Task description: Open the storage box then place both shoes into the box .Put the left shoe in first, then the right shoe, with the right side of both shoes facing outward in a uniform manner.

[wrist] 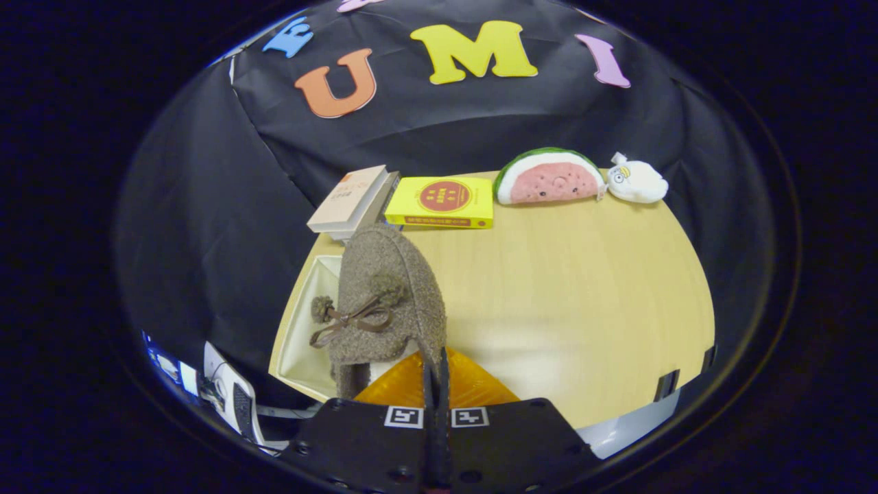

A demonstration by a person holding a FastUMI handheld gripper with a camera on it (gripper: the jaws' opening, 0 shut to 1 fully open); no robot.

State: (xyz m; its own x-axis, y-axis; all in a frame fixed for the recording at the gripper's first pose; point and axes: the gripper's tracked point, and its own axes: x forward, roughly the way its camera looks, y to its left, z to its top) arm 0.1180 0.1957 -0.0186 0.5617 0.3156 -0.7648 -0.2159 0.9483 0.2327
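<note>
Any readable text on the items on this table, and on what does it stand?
Yellow book: cover print, too blurred to read.
Beige book: cover print, too small to read.
Tongs, shut on the shoe: square markers, no words.

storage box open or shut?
Open: the storage box shows its bare white interior beside the shoe gripped by the hand-held gripper.

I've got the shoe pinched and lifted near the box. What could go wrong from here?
1. The tool is shut on only a thin edge of the shoe, so the shoe may slip or swing.
2. The shoe hangs partly over the box rim and partly over the table; released now, it might catch the rim.
3. The bow's pompom dangles and could snag.
</note>
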